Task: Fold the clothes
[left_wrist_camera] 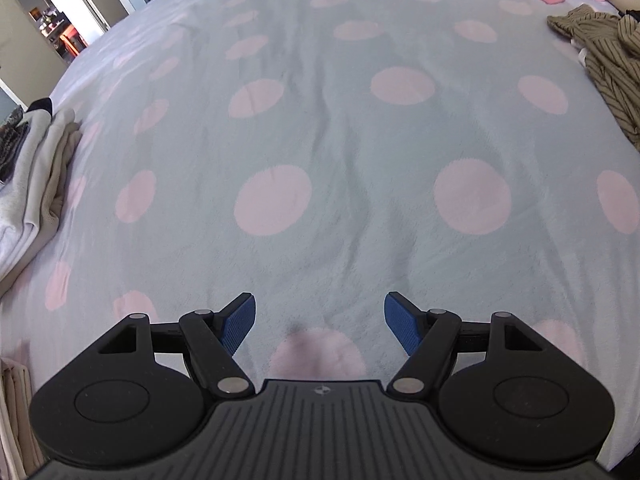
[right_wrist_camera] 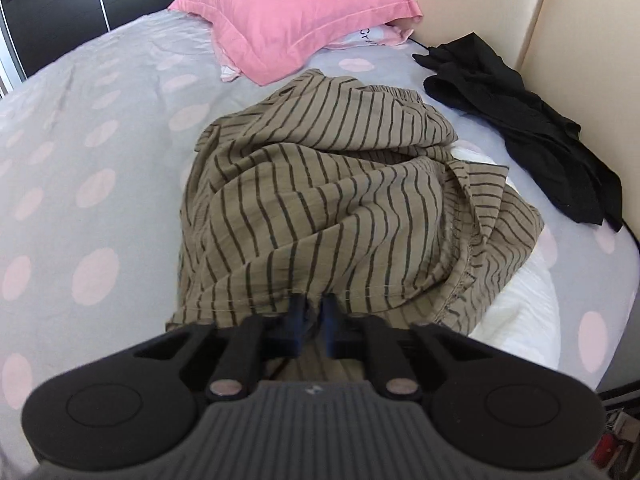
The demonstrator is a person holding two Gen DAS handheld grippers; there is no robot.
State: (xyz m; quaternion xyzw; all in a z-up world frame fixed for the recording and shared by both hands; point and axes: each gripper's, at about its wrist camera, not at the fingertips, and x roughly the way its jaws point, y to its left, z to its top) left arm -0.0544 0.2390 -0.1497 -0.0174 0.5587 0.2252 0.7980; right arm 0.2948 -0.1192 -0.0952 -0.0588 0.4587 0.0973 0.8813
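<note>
The bedspread, pale grey with pink dots, covers the bed across both views. The striped garment, olive with dark lines, lies crumpled mid-bed, a pink pillow at its 12 o'clock and a black garment at its 2 o'clock beside the cream headboard. Folded pale clothes sit at 9 o'clock in the left view. The right gripper is clenched on the striped garment's near hem. The left gripper hangs released, jaws wide apart, above bare bedspread, holding nothing.
</note>
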